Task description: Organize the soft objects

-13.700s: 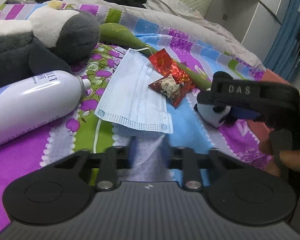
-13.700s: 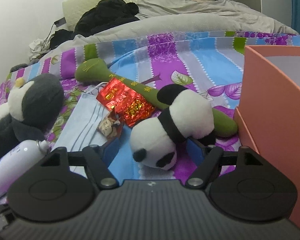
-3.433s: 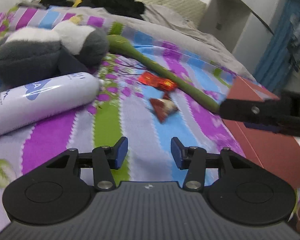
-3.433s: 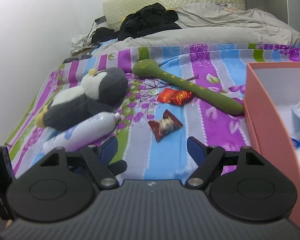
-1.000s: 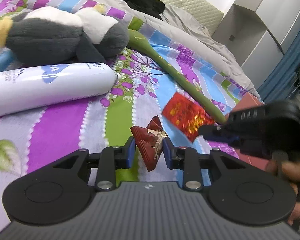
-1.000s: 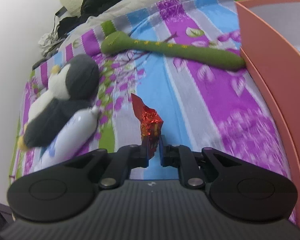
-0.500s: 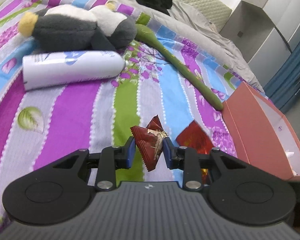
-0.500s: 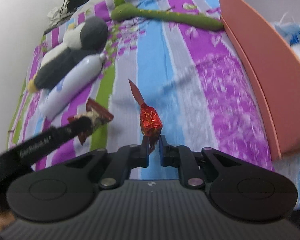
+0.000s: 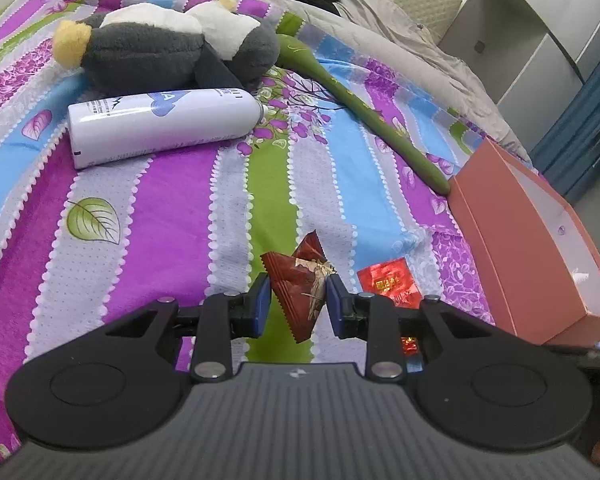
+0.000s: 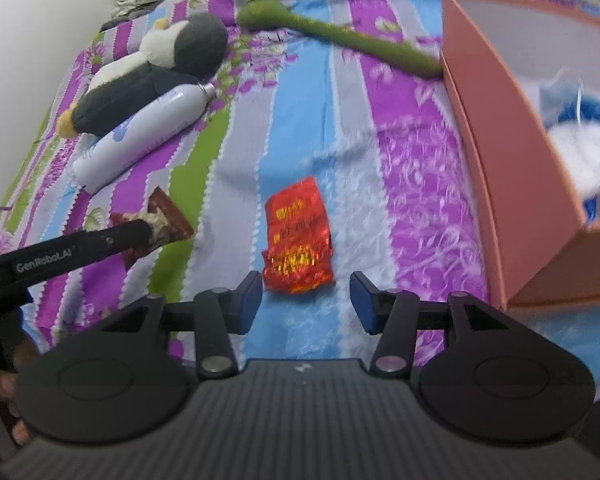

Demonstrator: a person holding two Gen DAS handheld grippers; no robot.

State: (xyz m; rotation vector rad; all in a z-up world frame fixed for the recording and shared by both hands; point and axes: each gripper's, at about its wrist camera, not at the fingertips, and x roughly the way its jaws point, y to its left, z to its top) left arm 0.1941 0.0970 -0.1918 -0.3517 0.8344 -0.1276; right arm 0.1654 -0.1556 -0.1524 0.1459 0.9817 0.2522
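While the left gripper (image 9: 295, 304) stays clenched on the dark brown crinkled snack packet (image 9: 300, 286), its blue pads (image 9: 260, 304) pressing both sides, the right gripper (image 10: 306, 302) is opening its jaws, and the shiny red foil packet (image 10: 298, 238) lies released on the striped purple, blue and green bedsheet (image 10: 300, 120), just ahead of the spread pads and touching neither

From the right wrist view, the left gripper's black finger reaches in from nine o'clock with the brown packet at its tip; the salmon-pink open cardboard box (image 10: 500, 120) stands at three o'clock, holding white and blue soft things that are blurred

From the left wrist view, the red foil packet lies at four o'clock of the brown one, partly hidden behind the gripper's right finger, with the pink box further out at three o'clock; a white spray can with blue print (image 9: 160, 124) lies on its side at eleven o'clock, touching a grey and white plush penguin (image 9: 164, 52) beyond it; a long green plush stick (image 9: 380, 120) runs from twelve o'clock down to the box's near corner
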